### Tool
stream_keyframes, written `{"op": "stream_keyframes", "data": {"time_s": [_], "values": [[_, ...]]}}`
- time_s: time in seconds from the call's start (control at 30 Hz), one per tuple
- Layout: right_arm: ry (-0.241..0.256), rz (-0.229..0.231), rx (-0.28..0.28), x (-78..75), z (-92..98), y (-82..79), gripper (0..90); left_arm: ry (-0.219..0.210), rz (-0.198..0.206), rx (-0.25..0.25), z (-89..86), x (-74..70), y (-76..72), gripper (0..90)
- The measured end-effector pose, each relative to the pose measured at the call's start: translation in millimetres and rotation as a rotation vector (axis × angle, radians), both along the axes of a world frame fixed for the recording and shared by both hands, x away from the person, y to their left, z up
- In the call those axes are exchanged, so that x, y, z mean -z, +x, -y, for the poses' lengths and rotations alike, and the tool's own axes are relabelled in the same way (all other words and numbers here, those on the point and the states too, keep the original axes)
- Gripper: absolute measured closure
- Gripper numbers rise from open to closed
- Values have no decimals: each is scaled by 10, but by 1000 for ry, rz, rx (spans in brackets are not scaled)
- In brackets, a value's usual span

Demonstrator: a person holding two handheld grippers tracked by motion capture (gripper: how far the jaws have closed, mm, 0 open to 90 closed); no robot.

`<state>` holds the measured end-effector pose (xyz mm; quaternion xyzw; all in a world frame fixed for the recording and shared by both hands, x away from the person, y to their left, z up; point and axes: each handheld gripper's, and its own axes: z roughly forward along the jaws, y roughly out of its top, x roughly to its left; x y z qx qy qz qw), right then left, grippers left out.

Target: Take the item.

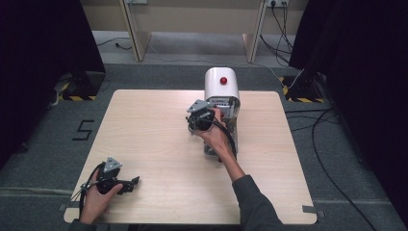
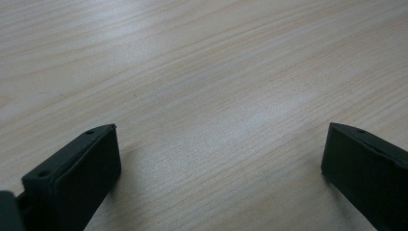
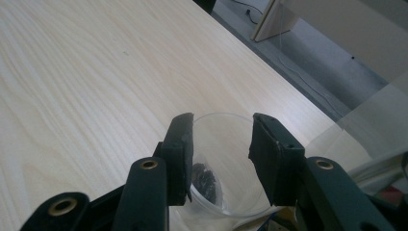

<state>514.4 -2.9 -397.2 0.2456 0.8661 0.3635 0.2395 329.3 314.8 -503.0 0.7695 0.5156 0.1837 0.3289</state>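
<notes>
The right gripper (image 3: 219, 130) stands over a clear plastic cup (image 3: 226, 163), its jaws a moderate way apart and straddling the rim without clearly pressing it, so whether it has a firm hold cannot be told. To do this step well, the person should close gently on the thin wall, keep the cup upright, and draw it away from the white machine (image 1: 222, 94) without tipping. The cup is transparent and round, with something dark lying at its bottom, sitting at the machine's base toward two o'clock on the table (image 1: 144, 139). The left gripper (image 1: 127, 184) rests near seven o'clock, jaws wide and empty.
</notes>
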Motion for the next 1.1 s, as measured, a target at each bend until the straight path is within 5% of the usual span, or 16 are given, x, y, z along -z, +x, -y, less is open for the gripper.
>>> {"op": "stream_keyframes", "data": {"time_s": [0.63, 1.1], "values": [[81, -29, -51, -83, 147, -286, 488, 1, -2, 1, -1, -2, 0, 0], [55, -7, -64, -20, 358, -514, 463, -1, 0, -1, 1, 0, 0, 0]]}}
